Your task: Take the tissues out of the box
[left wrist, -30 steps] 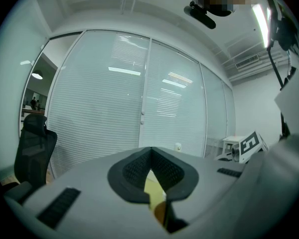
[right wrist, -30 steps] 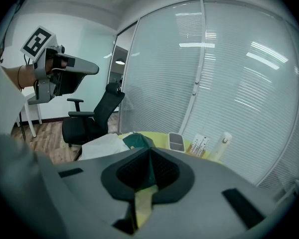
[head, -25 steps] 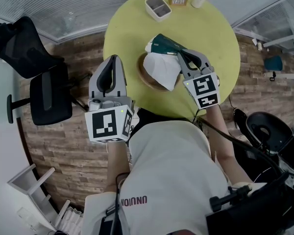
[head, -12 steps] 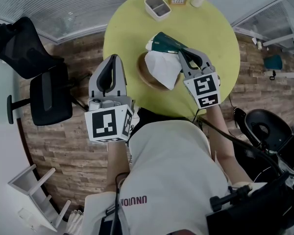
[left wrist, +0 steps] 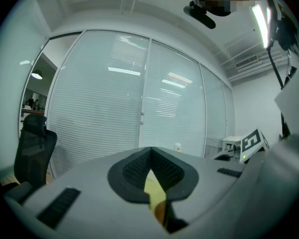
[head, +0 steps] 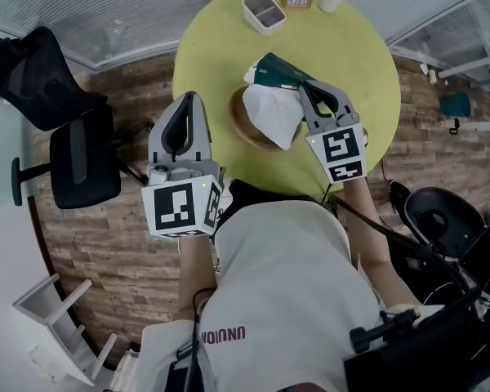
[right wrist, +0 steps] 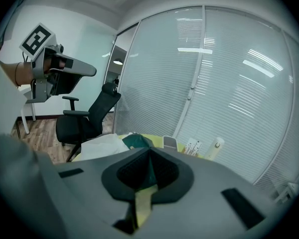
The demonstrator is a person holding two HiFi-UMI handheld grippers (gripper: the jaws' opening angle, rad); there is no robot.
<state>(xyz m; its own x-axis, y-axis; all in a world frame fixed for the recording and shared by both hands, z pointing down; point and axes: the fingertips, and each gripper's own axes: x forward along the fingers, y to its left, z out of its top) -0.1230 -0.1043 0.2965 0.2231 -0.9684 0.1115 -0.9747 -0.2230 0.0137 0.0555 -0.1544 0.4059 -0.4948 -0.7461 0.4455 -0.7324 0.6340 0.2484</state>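
The left gripper (head: 188, 98) hangs off the table (head: 220, 47) with its jaws clenched on nothing, while a tissue (head: 269, 113) trails from the green box (head: 273, 70) mid-table and the right gripper (head: 304, 90) has its jaws closed at the tissue's edge, so the pull-out seems underway and next needs a steady draw clear.

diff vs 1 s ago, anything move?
Only the tissue on the wooden bowl edged slightly toward the right gripper. That gripper, the left gripper, both shut, and the green pack stayed put.
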